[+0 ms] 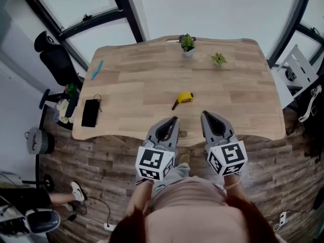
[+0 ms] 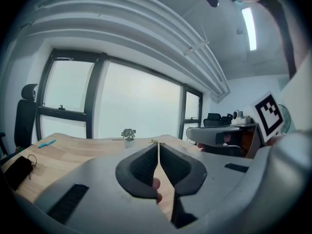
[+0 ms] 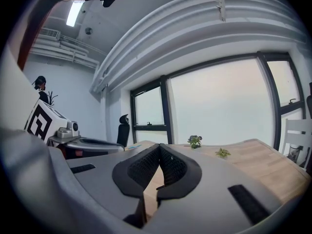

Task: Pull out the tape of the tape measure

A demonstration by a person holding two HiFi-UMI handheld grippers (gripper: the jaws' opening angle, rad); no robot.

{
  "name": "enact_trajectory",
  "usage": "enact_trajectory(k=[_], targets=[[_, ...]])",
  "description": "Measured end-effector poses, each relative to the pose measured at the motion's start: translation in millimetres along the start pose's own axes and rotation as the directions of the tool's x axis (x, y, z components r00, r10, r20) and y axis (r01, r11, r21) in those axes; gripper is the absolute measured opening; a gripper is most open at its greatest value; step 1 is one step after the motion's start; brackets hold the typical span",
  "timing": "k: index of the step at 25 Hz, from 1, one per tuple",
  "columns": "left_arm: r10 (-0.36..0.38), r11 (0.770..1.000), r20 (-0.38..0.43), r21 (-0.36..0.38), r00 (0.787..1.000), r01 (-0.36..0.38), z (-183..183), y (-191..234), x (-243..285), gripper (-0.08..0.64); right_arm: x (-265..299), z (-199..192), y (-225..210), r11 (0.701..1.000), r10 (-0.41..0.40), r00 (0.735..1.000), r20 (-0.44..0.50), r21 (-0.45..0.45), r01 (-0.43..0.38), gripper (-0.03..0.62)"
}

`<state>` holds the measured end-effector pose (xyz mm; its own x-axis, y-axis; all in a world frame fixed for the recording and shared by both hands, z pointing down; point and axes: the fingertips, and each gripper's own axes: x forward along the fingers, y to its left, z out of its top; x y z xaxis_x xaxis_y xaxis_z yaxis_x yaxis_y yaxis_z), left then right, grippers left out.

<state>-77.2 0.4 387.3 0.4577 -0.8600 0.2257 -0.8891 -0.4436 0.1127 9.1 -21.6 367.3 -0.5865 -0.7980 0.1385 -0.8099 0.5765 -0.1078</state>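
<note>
A pale wooden surface fills mid-frame, with plank floor below and windows along the top. The yellow tape measure lies at the surface's centre. The left tool and right tool are closed and empty at the lower edge of the surface.

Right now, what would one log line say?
left gripper: shut, empty | right gripper: shut, empty | tape measure: on table, untouched

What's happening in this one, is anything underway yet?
A person holds tongs in each hand at the near edge of a wooden table. The left tongs and right tongs are both shut and empty. The yellow tape measure lies untouched on the table just ahead of them, its tape not yet pulled out.
</note>
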Motion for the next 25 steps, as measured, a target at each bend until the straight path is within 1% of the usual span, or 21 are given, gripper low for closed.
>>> enact_trajectory(k=[7,9,12,13,16,19,22,25], targets=[[-0.059,0.998,-0.007,0.016,0.998,0.059,2,31,29,0.003,40,17,-8,0.999,-0.021,1.0,0.011,-0.026,0.022,-0.002],[-0.076,0.997,-0.007,0.019,0.997,0.076,3,37,37,0.003,46,22,-10,1.0,-0.017,1.0,0.019,-0.001,0.017,-0.002],[-0.112,0.993,-0.023,0.035,0.993,0.112,-1,44,48,0.003,50,26,-14,0.997,-0.005,0.999,0.04,0.077,0.002,-0.002],[-0.124,0.991,-0.032,0.041,0.992,0.126,-3,46,51,0.003,51,26,-15,0.996,0.0,0.999,0.041,0.087,-0.003,-0.002],[-0.152,0.986,-0.067,0.06,0.986,0.156,-13,49,56,0.003,53,26,-20,0.998,0.0,0.999,0.034,0.059,-0.002,-0.002],[-0.169,0.982,-0.108,0.067,0.98,0.177,-25,51,62,0.008,54,26,-34,0.999,-0.039,0.999,0.017,0.024,0.039,-0.002],[-0.185,0.98,-0.132,0.048,0.974,0.192,-35,52,69,0.054,58,26,-48,0.998,-0.058,0.998,0.017,0.022,0.058,-0.002],[-0.181,0.98,-0.154,0.05,0.971,0.19,-44,54,76,0.054,68,24,-60,0.998,-0.048,0.999,0.015,0.029,0.047,-0.002]])
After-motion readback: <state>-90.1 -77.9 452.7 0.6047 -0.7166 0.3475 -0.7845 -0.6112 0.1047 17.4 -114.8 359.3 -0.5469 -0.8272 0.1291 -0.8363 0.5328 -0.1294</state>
